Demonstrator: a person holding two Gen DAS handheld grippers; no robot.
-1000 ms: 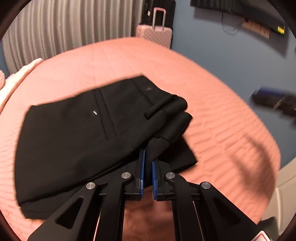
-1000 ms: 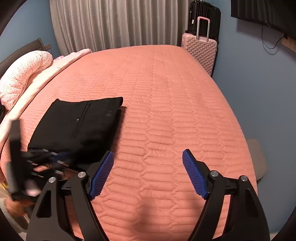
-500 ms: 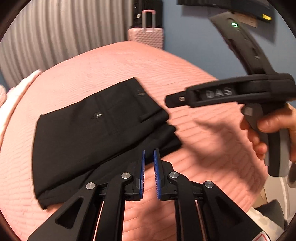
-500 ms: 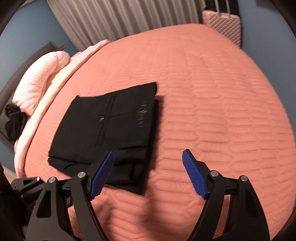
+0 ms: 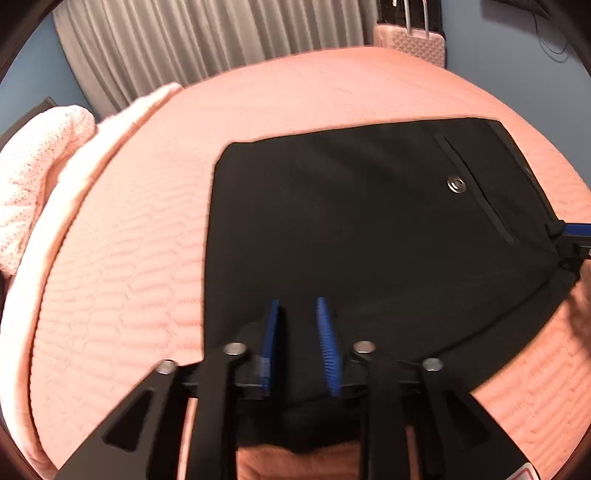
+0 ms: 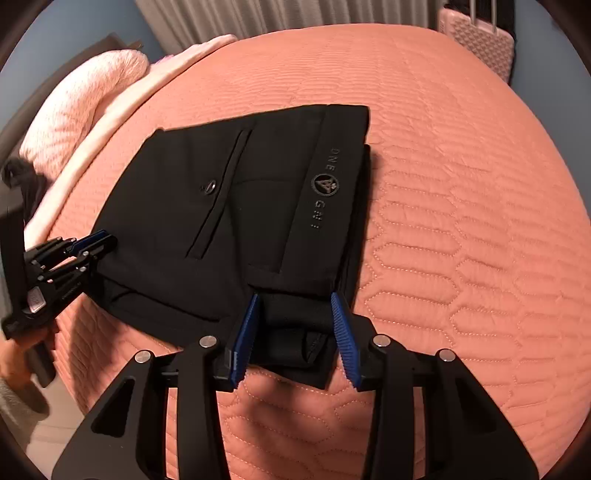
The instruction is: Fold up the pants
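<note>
The black pants [image 5: 369,236] lie folded into a flat rectangle on the salmon quilted bed [image 5: 147,229]; they also show in the right wrist view [image 6: 236,206] with the logo waistband on top. My left gripper [image 5: 297,314] is open a little, its blue pads straddling the near edge of the pants. It shows in the right wrist view [image 6: 94,240] at the fold's left corner. My right gripper [image 6: 295,314] is open around the near waistband corner, the cloth between its pads. Its tip shows at the right edge of the left wrist view [image 5: 574,236].
A pink fluffy pillow [image 6: 81,107] and pale blanket lie at the bed's left side. A pink suitcase [image 6: 476,33] stands past the far end by the grey curtain [image 5: 207,33]. The bed [image 6: 461,221] stretches wide to the right of the pants.
Both grippers have come down to the pants' near edge. The left has opened slightly and swung left along the fold; the right has narrowed around the waistband corner.
</note>
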